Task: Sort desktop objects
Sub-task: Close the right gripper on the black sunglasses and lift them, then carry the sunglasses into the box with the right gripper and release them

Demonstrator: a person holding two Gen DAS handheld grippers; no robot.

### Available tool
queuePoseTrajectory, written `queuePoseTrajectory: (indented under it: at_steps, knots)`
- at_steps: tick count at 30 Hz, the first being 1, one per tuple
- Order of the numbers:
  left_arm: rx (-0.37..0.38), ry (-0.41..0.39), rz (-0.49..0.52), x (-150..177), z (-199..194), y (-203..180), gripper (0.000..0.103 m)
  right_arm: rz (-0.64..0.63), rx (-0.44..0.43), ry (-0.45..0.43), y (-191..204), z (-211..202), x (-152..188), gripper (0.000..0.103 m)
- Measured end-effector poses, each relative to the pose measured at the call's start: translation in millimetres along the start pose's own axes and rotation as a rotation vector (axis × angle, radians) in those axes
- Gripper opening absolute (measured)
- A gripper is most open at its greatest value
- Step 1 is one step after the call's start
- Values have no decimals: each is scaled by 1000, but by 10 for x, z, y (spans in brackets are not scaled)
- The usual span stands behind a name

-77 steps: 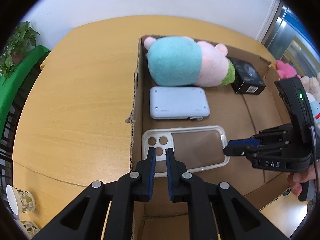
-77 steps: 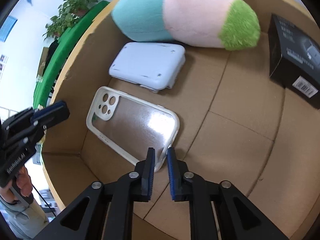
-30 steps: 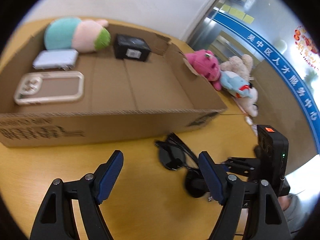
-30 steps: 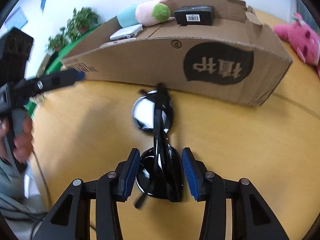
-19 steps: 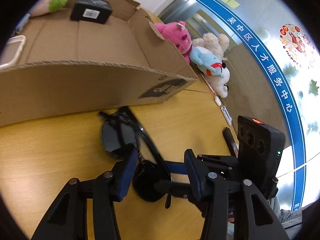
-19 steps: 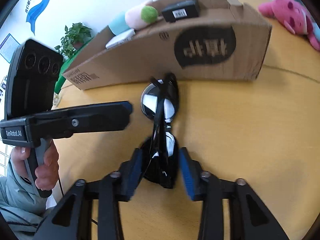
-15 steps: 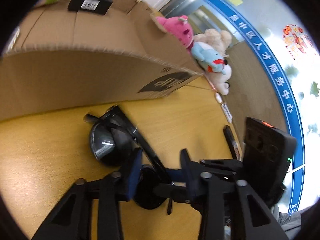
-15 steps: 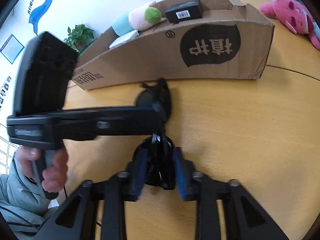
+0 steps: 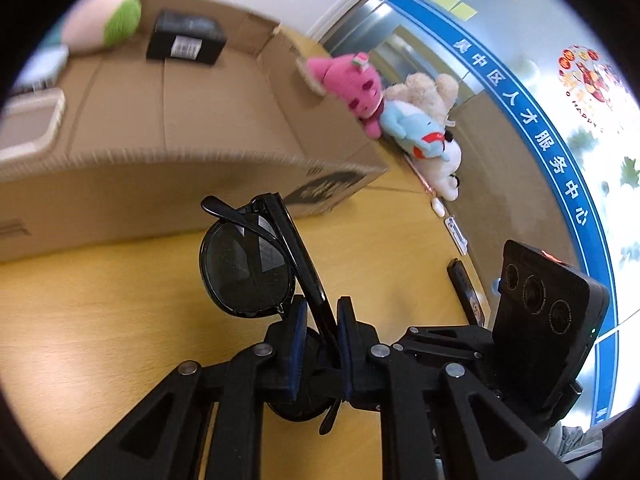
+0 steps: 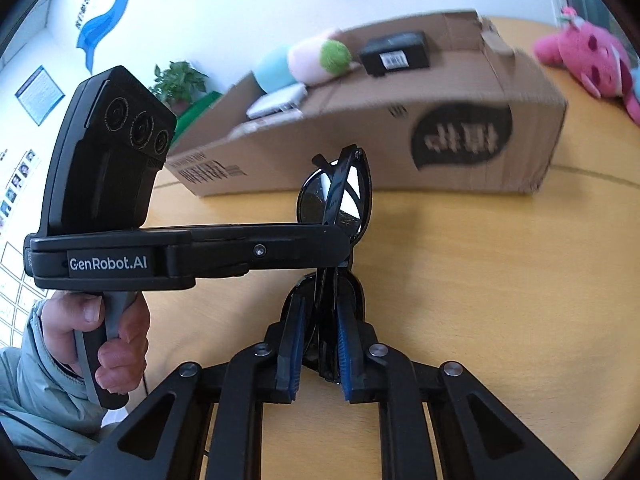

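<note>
Folded black sunglasses (image 9: 248,268) hang just over the yellow table, in front of the cardboard box (image 9: 120,184). My left gripper (image 9: 320,320) is closing, and its blue pads press on the frame near the bridge. In the right wrist view my right gripper (image 10: 318,308) is shut on the near lens of the sunglasses (image 10: 340,196). The left gripper (image 10: 340,244) reaches in from the left and clamps the middle of the frame. A hand (image 10: 96,336) holds its grip.
The box (image 10: 360,160) holds a black carton (image 9: 186,40), a pastel plush (image 9: 120,24), a white device (image 9: 40,64) and a clear phone case (image 9: 32,124). Pink and pale plush toys (image 9: 352,88) lie past its right end. A thin dark object (image 9: 464,284) lies at the table's right edge.
Both grippers came from the box down to the sunglasses on the table. Their jaws closed on the frame from two sides, and the glasses now sit raised between them.
</note>
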State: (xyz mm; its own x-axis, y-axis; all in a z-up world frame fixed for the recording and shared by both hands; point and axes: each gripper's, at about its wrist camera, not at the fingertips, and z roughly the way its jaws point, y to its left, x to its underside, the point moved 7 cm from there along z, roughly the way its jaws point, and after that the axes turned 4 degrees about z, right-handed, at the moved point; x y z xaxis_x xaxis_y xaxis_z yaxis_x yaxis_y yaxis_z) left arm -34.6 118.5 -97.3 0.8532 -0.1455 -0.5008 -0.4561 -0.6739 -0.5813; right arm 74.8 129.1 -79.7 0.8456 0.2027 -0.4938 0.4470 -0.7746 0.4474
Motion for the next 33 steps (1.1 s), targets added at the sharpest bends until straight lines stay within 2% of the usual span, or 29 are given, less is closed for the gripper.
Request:
queuePoseTrajectory:
  at_steps: [6, 11, 16, 23, 33]
  knots:
    - [-37, -84, 115, -376, -431, -269, 10, -57, -21, -96, 230, -313, -288, 13]
    - [-66, -132, 176, -845, -727, -255, 7, -149, -35, -182, 576, -399, -836, 9]
    - [-94, -160, 203, -1281, -940, -127, 7, -189, -52, -217, 736, -364, -1339, 9]
    - [-118, -171, 162, -1658, -1008, 195, 7, -188, -85, -176, 761, -103, -1883, 9]
    - [-141, -116, 8, -2044, -844, 979, 7, -157, -137, 10, 627, 663, -2471, 9]
